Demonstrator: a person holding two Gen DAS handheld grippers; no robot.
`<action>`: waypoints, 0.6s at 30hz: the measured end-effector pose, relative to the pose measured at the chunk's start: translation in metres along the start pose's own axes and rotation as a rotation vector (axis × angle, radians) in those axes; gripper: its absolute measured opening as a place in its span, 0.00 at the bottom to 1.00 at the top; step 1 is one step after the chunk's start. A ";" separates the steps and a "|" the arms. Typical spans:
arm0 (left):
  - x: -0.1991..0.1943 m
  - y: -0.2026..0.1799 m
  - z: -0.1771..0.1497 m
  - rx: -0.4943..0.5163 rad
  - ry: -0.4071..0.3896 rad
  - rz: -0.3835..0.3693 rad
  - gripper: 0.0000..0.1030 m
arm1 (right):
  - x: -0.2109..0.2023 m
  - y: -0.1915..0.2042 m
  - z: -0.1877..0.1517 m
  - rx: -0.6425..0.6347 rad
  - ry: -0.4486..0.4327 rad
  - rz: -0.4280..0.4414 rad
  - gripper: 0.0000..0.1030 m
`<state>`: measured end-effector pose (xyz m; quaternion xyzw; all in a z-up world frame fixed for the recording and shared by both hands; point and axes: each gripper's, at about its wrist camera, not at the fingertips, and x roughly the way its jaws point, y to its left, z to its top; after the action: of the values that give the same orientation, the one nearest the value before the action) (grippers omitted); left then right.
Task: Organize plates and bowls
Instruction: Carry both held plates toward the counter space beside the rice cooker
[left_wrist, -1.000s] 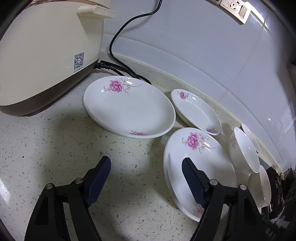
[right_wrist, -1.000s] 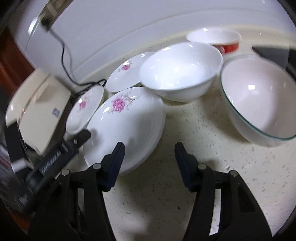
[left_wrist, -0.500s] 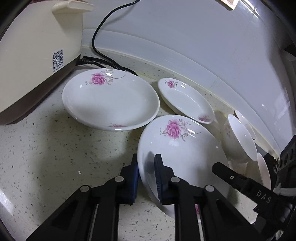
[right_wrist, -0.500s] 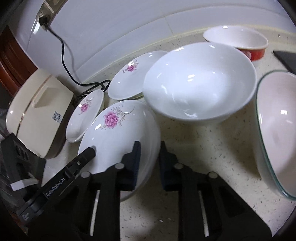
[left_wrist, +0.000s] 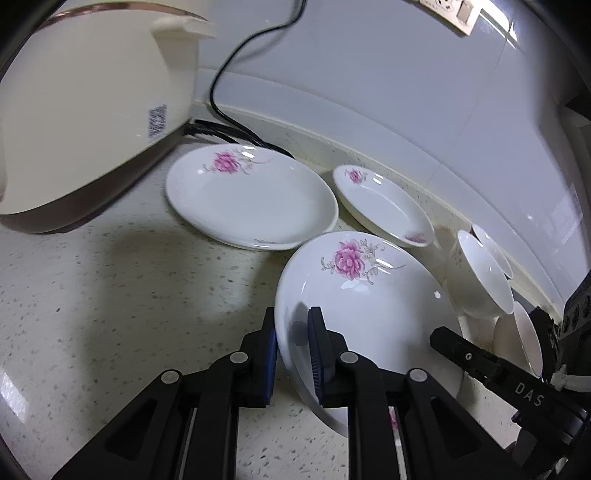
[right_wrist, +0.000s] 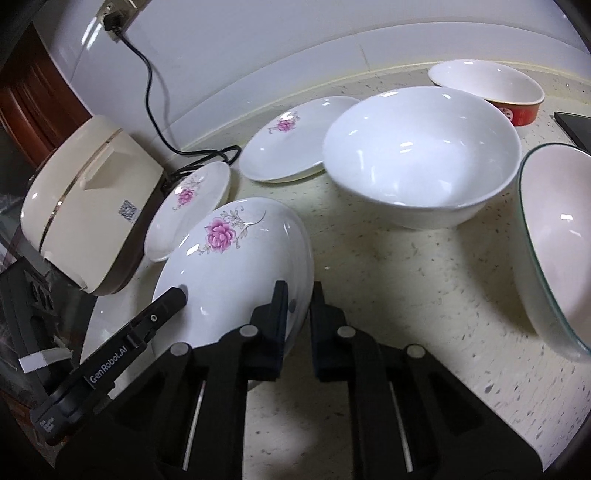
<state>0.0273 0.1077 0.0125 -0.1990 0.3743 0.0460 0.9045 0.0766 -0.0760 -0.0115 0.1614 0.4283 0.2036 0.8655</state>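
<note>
Half second ago plate (left_wrist: 364, 295) lay lower; now raised, tilted off speckled surface (left_wrist: 110, 295). Left gripper (left_wrist: 291, 347) and right gripper (right_wrist: 298, 306) jaws clamp opposite rims. Glossy white porcelain, round, pink flower. Second plate (left_wrist: 251, 195) flat near cooker (left_wrist: 85, 110).

Domestic kitchen: speckled stone countertop (left_wrist: 110, 295) against a tiled wall (left_wrist: 369, 74); cream rice cooker (left_wrist: 81, 110) at 10 o'clock, corded to a wall socket (right_wrist: 110, 18); floral plates (left_wrist: 251, 195) and bowls (right_wrist: 421, 155)
</note>
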 end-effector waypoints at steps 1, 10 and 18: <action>-0.002 0.001 -0.001 -0.008 -0.008 0.001 0.16 | -0.002 0.002 0.000 -0.007 -0.003 0.004 0.14; -0.022 0.006 -0.010 -0.019 -0.064 0.053 0.17 | -0.006 0.013 -0.001 -0.018 -0.008 0.058 0.14; -0.058 0.037 -0.027 -0.089 -0.135 0.106 0.19 | -0.009 0.052 -0.016 -0.148 -0.002 0.131 0.15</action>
<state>-0.0405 0.1345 0.0236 -0.2155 0.3202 0.1235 0.9142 0.0472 -0.0335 0.0090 0.1246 0.3998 0.2906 0.8603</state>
